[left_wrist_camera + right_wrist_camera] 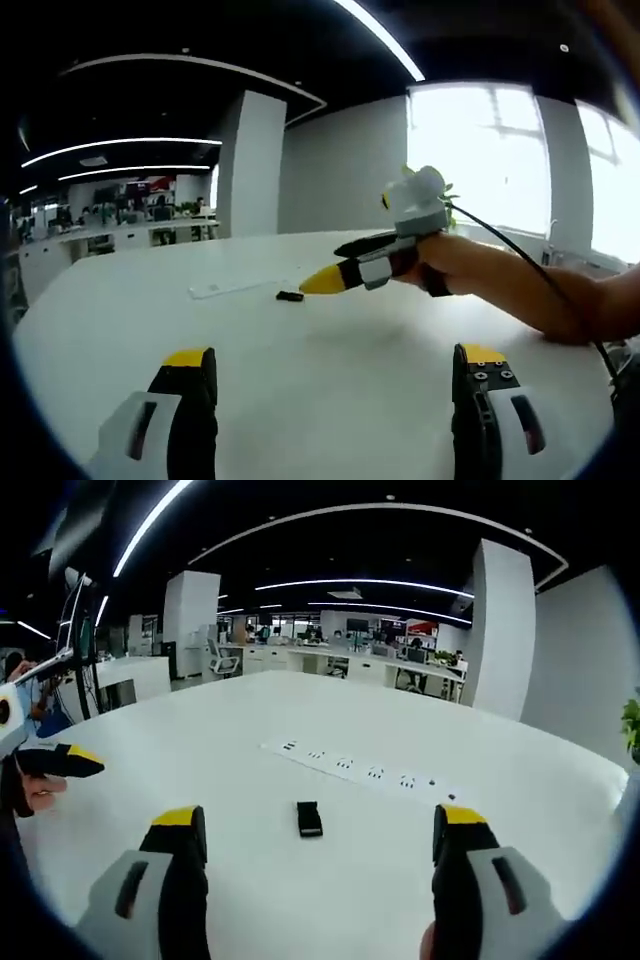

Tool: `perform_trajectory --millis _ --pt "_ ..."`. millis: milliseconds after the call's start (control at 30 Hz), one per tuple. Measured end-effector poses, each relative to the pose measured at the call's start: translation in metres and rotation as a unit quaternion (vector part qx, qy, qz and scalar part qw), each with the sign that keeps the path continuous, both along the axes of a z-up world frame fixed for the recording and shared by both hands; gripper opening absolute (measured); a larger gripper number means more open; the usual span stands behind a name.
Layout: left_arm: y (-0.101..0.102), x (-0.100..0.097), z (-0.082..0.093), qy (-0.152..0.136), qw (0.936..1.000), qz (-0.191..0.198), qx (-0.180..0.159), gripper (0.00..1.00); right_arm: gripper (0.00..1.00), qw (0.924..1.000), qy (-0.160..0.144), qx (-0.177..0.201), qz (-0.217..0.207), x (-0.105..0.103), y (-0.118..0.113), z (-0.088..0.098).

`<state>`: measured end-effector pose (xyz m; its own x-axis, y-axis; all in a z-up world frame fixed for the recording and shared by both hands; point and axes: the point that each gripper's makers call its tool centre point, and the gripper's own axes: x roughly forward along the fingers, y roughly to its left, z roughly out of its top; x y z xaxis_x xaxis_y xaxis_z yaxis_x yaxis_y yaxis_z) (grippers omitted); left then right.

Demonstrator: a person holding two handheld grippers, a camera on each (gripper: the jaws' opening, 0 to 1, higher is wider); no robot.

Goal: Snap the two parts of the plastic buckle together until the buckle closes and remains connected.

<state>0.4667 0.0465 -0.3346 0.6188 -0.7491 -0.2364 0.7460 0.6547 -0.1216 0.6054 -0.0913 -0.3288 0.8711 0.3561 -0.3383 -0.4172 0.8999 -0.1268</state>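
A small black buckle (310, 819) lies flat on the white table (250, 730); my left gripper (335, 385) and right gripper (318, 855) hover, jaws spread.

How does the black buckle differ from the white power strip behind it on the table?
The black buckle is small and blocky, while the white power strip is long and flat, far larger. The buckle stands out dark against the table; the strip nearly blends into it, marked only by its dark sockets. The buckle lies nearer the right hand-held gripper, the strip beyond it. Both rest flat on the table, apart from each other and untouched.
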Motion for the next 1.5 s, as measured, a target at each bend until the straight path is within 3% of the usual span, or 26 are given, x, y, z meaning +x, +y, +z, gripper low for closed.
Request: perform_trajectory --millis 133,467,600,733,833,1000,1500 --pt "-0.001 -0.002 0.001 -0.008 1.0 0.003 0.005 0.99 0.91 0.9999 0.013 0.001 -0.001 -0.003 0.001 -0.007" --pt "-0.002 -0.001 0.002 -0.009 0.9999 0.0 0.004 0.99 0.91 0.9999 0.006 -0.007 -0.006 -0.01 -0.002 -0.009" --pt "-0.002 0.0 0.001 -0.009 0.9999 0.001 0.004 0.99 0.81 1.0 -0.002 0.002 -0.003 -0.016 -0.002 -0.003" --pt "-0.004 -0.004 0.002 -0.011 0.9999 0.0 0.002 0.99 0.87 1.0 0.0 0.009 0.001 -0.018 -0.004 -0.001" --pt "-0.007 -0.009 0.0 -0.011 0.9999 -0.002 0.008 0.99 0.9 0.9998 0.005 -0.016 0.008 -0.027 -0.006 -0.007" --pt "-0.014 -0.018 0.001 -0.016 0.9997 -0.012 0.01 0.99 0.91 0.9999 0.005 -0.012 0.003 -0.028 -0.016 -0.008" --pt "-0.011 -0.014 -0.001 -0.009 0.9998 -0.01 0.012 0.99 0.9 0.9999 -0.009 0.0 0.006 -0.06 -0.02 -0.001"
